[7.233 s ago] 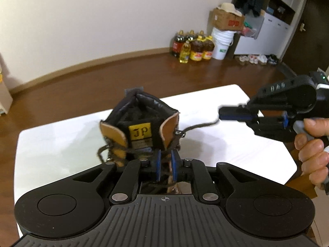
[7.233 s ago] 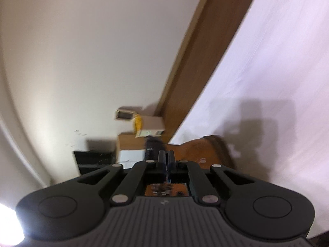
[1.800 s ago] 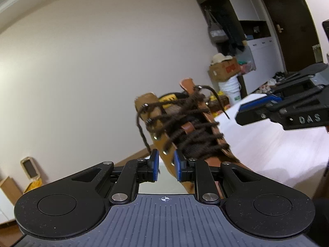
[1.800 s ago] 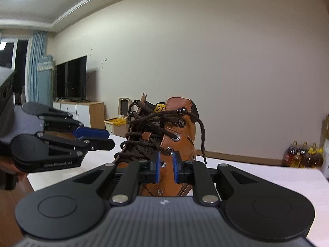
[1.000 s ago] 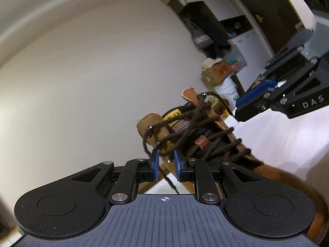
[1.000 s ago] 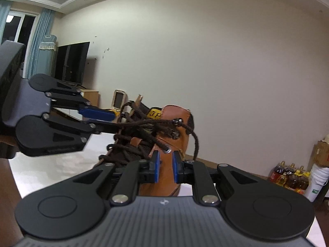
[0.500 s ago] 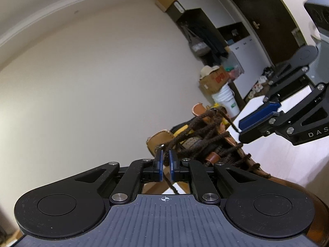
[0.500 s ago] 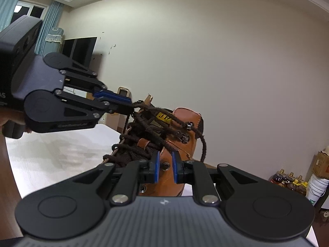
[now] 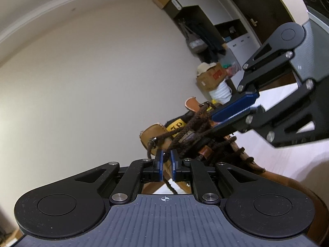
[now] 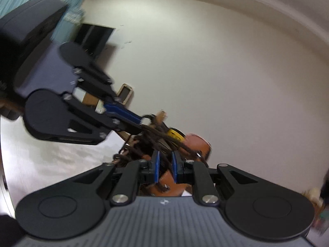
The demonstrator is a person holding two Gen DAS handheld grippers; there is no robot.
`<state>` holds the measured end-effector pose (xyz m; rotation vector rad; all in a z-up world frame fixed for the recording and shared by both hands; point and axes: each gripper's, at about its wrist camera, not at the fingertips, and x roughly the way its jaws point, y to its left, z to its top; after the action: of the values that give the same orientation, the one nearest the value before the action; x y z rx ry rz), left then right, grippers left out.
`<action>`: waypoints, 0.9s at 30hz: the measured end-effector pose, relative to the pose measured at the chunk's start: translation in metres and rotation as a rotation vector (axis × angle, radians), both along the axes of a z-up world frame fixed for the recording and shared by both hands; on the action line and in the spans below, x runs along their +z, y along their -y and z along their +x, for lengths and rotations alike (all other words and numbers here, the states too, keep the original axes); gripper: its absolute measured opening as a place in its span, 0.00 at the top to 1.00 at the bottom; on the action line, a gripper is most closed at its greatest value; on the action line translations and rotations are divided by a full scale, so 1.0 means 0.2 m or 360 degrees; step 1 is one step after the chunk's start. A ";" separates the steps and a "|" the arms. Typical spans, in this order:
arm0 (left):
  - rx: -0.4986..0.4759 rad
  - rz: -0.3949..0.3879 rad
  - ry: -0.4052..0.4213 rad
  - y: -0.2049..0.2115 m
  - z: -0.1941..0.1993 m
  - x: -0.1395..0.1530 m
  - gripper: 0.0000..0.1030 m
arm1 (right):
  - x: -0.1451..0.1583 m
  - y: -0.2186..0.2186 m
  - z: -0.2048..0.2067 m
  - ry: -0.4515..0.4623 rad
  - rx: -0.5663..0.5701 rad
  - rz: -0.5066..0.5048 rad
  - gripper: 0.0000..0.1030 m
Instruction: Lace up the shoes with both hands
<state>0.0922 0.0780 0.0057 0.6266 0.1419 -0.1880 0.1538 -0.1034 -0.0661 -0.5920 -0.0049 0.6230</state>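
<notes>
White table [image 9: 273, 94] bearing a tan boot [image 9: 156, 133] with dark laces [image 9: 185, 127]. Left claw [image 9: 166, 165], jaws just widening, narrowly parted with a lace strand between. Right claw [image 10: 164, 164], jaws just narrowing, parted at the laced collar; grip cannot be told.

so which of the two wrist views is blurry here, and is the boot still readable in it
Right wrist view: motion-smeared, worst on the left tool and the room edges; the boot reads only as an orange shape under dark laces. Left wrist view: sharp, the boot's yellow tongue label and lace strands are crisp, and the fisheye bends the ceiling line.
</notes>
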 end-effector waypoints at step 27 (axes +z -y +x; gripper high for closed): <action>-0.0012 0.0112 -0.0010 0.06 0.04 0.03 0.97 | 0.02 0.09 0.09 -0.0060 -0.0228 0.0171 0.87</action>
<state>0.1006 0.0668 0.0108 0.6969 0.1526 -0.1925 0.1711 -0.1211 -0.0628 -0.4722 0.0389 0.4914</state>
